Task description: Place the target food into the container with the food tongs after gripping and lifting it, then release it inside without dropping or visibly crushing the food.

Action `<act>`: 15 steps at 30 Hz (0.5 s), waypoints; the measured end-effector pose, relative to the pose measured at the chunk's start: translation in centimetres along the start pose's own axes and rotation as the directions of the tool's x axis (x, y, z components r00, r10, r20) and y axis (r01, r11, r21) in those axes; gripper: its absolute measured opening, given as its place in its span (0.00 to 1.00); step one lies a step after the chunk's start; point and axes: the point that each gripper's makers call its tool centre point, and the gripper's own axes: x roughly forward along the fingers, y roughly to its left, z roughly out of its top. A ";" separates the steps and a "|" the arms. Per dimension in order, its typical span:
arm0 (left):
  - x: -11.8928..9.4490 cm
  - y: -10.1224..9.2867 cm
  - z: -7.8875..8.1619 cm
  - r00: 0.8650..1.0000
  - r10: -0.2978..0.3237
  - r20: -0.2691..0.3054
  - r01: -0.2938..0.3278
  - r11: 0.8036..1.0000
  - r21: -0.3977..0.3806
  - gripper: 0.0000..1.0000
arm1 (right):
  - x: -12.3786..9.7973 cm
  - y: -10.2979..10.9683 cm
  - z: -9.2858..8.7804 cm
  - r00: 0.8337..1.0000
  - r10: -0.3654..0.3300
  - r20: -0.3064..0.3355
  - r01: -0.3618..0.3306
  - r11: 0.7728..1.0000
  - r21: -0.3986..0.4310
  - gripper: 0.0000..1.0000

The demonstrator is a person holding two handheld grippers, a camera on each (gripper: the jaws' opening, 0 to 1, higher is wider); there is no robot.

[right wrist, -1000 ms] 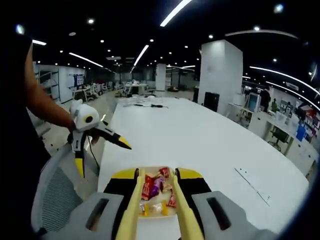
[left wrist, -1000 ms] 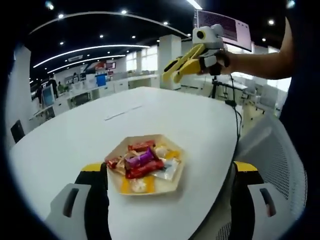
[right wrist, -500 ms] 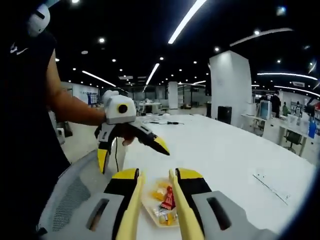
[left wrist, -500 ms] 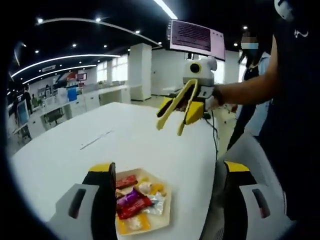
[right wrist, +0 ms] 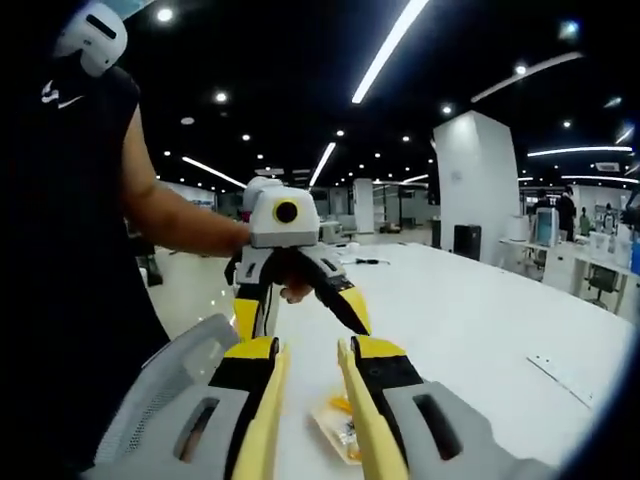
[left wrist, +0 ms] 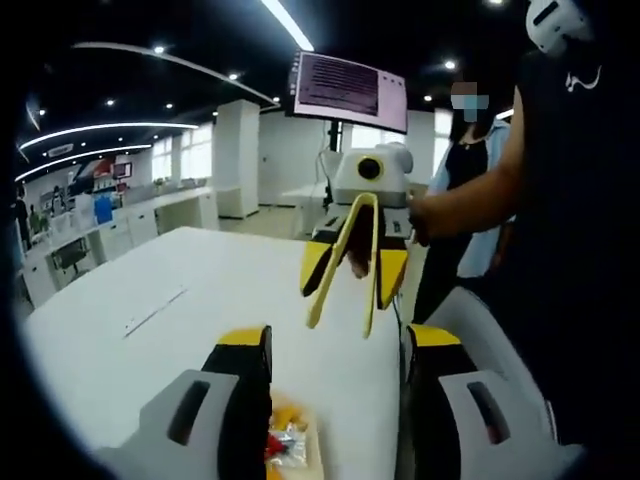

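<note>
Left gripper view showed the right gripper (left wrist: 340, 325) in the air over the white table (left wrist: 150, 350), clamping yellow tongs (left wrist: 345, 265), arms apart, nothing held. Wrapped snacks (right wrist: 345, 425) sat in the tray (left wrist: 300, 455) below; left gripper (right wrist: 305, 300) gaped empty.

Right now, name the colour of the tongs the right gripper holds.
Yellow tongs, clearest in the left gripper view.

Yellow food tongs (left wrist: 345, 262) hang open above the snack-filled tray (right wrist: 335, 428).
</note>
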 end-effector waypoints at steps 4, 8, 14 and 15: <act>0.4 -0.4 0.5 1.000 -0.023 0.001 0.023 1.000 0.020 0.39 | 0.1 0.1 0.1 1.000 0.004 0.010 -0.004 1.000 0.008 0.28; 0.5 -0.6 0.4 0.999 -0.031 -0.025 0.032 0.999 0.024 0.30 | 0.3 0.1 0.3 1.000 0.009 0.013 -0.009 1.000 0.007 0.27; 0.9 -0.8 0.6 0.999 -0.037 -0.029 0.038 0.999 0.036 0.32 | 0.6 0.4 0.6 0.999 0.024 0.028 -0.024 1.000 0.016 0.27; 1.0 -1.0 0.6 0.998 -0.043 -0.037 0.044 0.999 0.028 0.32 | 0.7 0.5 0.6 0.999 0.025 0.030 -0.025 1.000 0.018 0.27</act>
